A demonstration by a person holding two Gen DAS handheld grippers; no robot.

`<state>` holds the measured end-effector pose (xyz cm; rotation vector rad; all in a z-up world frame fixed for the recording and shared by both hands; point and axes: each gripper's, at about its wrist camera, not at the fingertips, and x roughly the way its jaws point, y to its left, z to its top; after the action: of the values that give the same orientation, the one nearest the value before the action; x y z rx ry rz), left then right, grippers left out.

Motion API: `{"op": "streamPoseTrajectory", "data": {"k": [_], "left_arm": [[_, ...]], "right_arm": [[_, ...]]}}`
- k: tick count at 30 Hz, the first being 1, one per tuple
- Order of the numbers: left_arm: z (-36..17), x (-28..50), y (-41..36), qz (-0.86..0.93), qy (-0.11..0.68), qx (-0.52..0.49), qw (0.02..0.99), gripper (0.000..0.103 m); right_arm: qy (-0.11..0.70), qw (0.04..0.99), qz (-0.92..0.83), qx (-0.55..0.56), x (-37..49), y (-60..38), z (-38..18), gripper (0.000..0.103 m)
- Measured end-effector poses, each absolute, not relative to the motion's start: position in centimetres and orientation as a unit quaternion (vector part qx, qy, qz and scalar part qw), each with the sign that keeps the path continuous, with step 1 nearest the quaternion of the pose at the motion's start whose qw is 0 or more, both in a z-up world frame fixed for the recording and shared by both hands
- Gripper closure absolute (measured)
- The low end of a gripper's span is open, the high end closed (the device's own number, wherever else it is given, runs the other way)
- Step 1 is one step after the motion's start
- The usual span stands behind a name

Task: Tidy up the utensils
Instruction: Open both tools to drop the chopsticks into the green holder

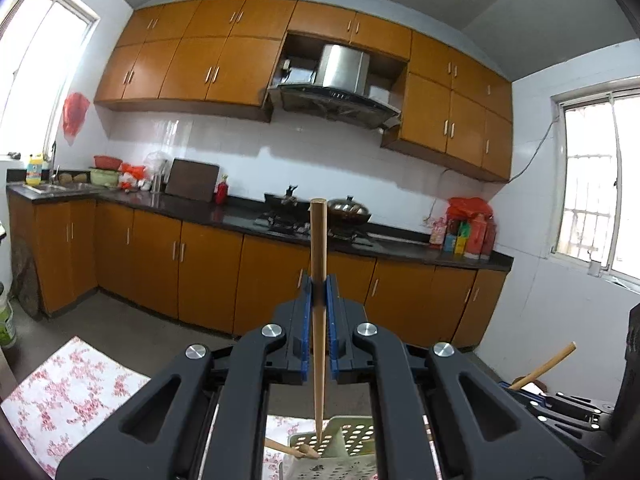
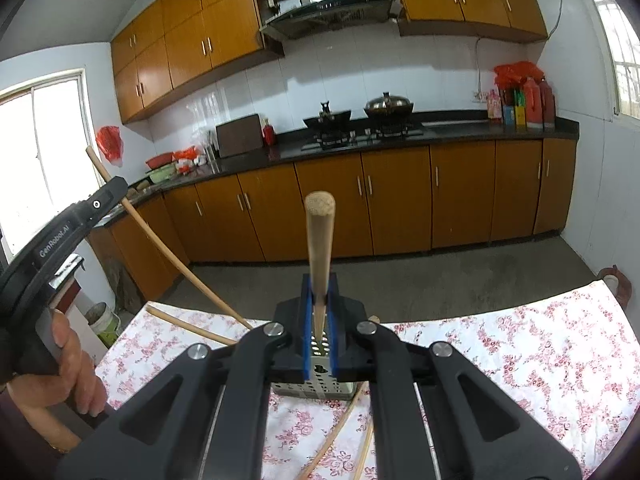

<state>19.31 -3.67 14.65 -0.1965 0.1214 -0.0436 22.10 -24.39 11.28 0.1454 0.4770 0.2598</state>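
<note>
Item: left gripper (image 1: 319, 292). Jaws clamped on a wooden chopstick (image 1: 319, 280) held upright, butt end at 12 o'clock, thin tip low at 6 o'clock, just over the perforated utensil holder (image 1: 352, 436).

Item: right gripper (image 2: 319, 296). Jaws clamped on a second wooden chopstick (image 2: 319, 248), butt end toward the camera's upper field; the holder sits directly beyond the fingertips, on the floral tablecloth (image 2: 520, 352).

Item: loose chopsticks. One lies at 10 o'clock of the right gripper on the cloth (image 2: 188, 326); two more run out under it at 6 o'clock (image 2: 336, 436).

Item: step in hand, judged. Both sticks are being carried to the holder, neither yet seated.

Handling notes: bring one tip down at a time so the sticks do not cross. Aim the tip inside the rim, not at the side holes. Keep the stick near vertical. Release only once the tip rests on the bottom. The holder looks light, so a sideways nudge may tip it.
</note>
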Motion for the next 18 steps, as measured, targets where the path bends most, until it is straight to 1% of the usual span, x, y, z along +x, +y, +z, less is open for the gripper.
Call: {"op": "streamPoseTrajectory", "data": {"k": [4,12,14,15,16,17,18], "left_arm": [[13.2,19.9,-3.7,-0.023,0.083,-0.099,0.991,0.096],[12.1,20.1,-3.1,-0.030,0.112,-0.097,0.988,0.096],[12.1,20.1,-2.8,-0.035,0.119,-0.103,0.987,0.095],[12.2,20.1,-2.7,-0.038,0.122,-0.106,0.986,0.094],[12.3,20.1,-2.7,-0.039,0.124,-0.107,0.986,0.091],[12.4,20.1,-2.6,-0.038,0.124,-0.107,0.986,0.086],[12.6,19.8,-2.4,-0.037,0.124,-0.109,0.986,0.073]], "right_arm": [[0.253,0.957,0.127,0.070,23.5,-23.7,10.1,0.095],[0.265,0.954,0.123,0.070,24.9,-23.2,9.0,0.095],[0.264,0.954,0.118,0.072,24.7,-23.1,9.0,0.093],[0.263,0.955,0.116,0.075,24.6,-23.1,9.1,0.089],[0.262,0.955,0.116,0.077,24.5,-23.0,9.2,0.085],[0.257,0.956,0.114,0.078,24.3,-23.0,9.3,0.079],[0.255,0.957,0.112,0.078,24.2,-23.2,9.5,0.076]]}}
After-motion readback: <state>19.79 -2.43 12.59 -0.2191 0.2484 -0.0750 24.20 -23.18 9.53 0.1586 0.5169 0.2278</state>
